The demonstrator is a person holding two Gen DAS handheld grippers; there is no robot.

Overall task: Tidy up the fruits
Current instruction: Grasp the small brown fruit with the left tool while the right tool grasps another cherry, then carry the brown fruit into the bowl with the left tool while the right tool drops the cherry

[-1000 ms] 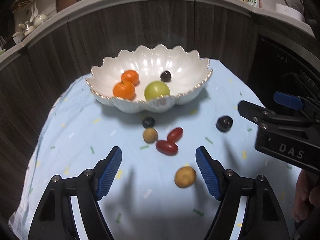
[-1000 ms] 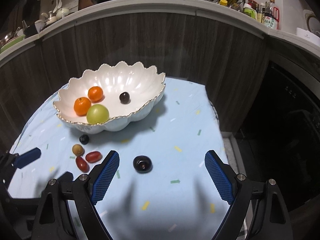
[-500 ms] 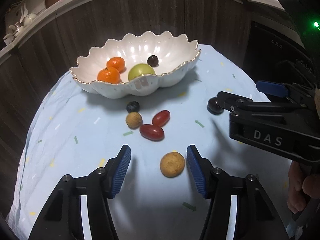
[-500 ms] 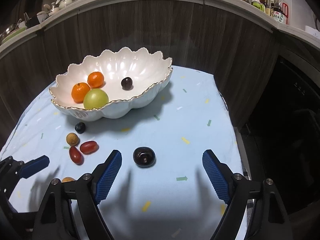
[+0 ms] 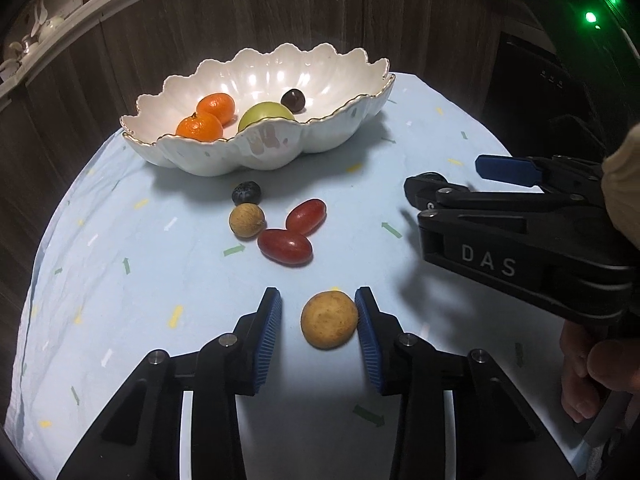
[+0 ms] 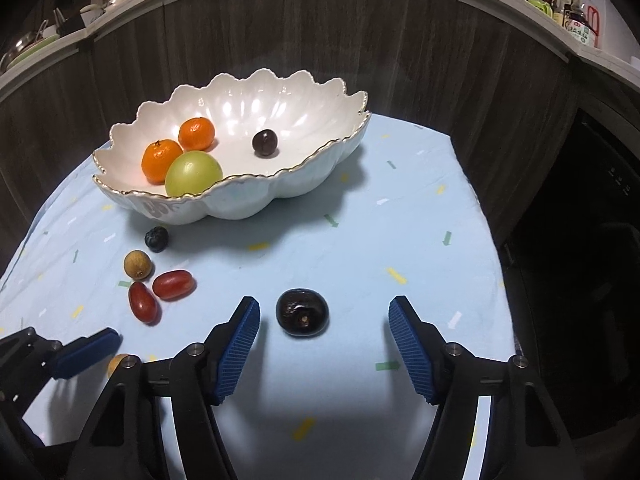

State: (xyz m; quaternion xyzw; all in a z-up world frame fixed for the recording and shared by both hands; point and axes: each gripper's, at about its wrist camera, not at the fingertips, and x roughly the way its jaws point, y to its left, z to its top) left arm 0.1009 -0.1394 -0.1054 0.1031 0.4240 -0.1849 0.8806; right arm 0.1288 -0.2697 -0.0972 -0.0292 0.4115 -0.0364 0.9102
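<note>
- Between the left tongs (image 5: 318, 312) lies a tan fruit (image 5: 329, 319), touching the right pad, a gap at the left one; not clamped.
- Between the wide-spread right tongs (image 6: 324, 330) sits a dark plum (image 6: 302, 312), nearer the left pad, touching neither.
- Beyond them on the tabletop (image 6: 400, 240): two red grapes (image 5: 285, 246), a longan (image 5: 247, 220), a blueberry (image 5: 246, 193).
- Farther back, a scalloped bowl (image 6: 248, 200) holds two oranges (image 6: 161, 161), a green fruit (image 6: 193, 173) and a dark grape (image 6: 265, 142).
</note>
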